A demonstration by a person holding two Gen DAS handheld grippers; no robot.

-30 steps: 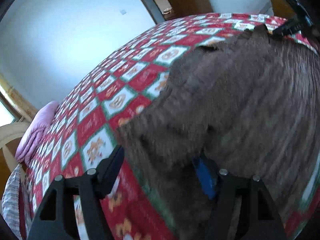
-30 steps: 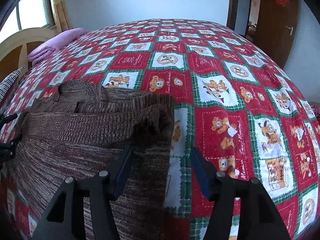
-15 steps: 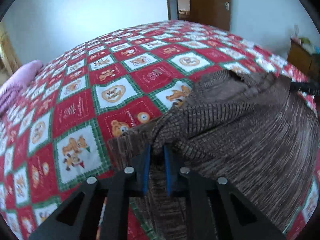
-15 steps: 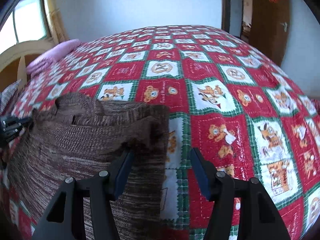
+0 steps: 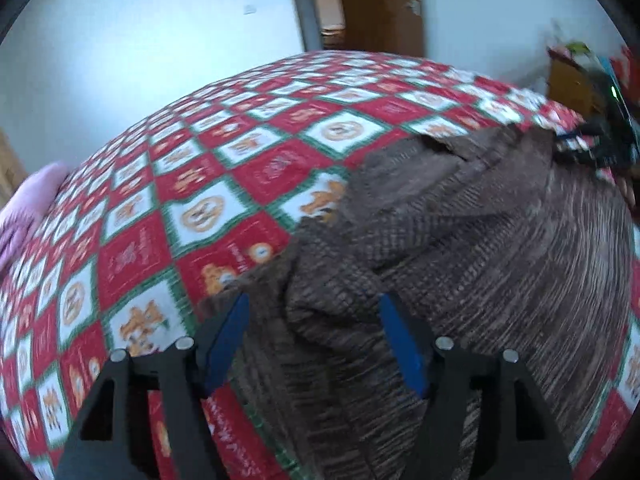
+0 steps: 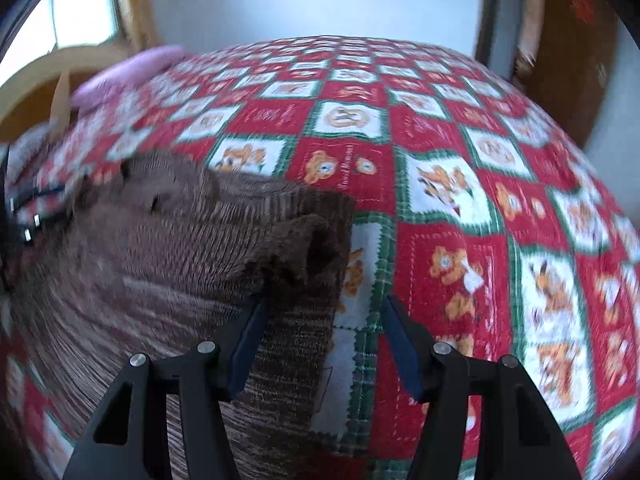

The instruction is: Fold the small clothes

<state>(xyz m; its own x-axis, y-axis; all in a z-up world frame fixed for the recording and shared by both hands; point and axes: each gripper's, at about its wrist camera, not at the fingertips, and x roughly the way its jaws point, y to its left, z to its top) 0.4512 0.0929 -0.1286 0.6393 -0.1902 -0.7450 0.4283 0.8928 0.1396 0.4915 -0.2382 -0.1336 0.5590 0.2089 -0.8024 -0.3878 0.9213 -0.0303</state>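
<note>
A brown knitted sweater lies on a bed covered by a red, white and green bear-print quilt. My left gripper is open, its blue pads either side of a bunched sweater fold at the garment's left edge. In the right wrist view the sweater fills the lower left. My right gripper is open over the sweater's right edge, with a folded sleeve end just ahead of its left pad. Each gripper shows at the other view's edge.
A pink pillow lies at the head of the bed by a wooden headboard and a window. A brown door and white walls stand beyond the bed. The quilt stretches wide to the right of the sweater.
My left gripper was shut on the sweater fold half a second ago and has opened, letting it go. The right gripper stayed open and moved closer to the sweater's edge.
</note>
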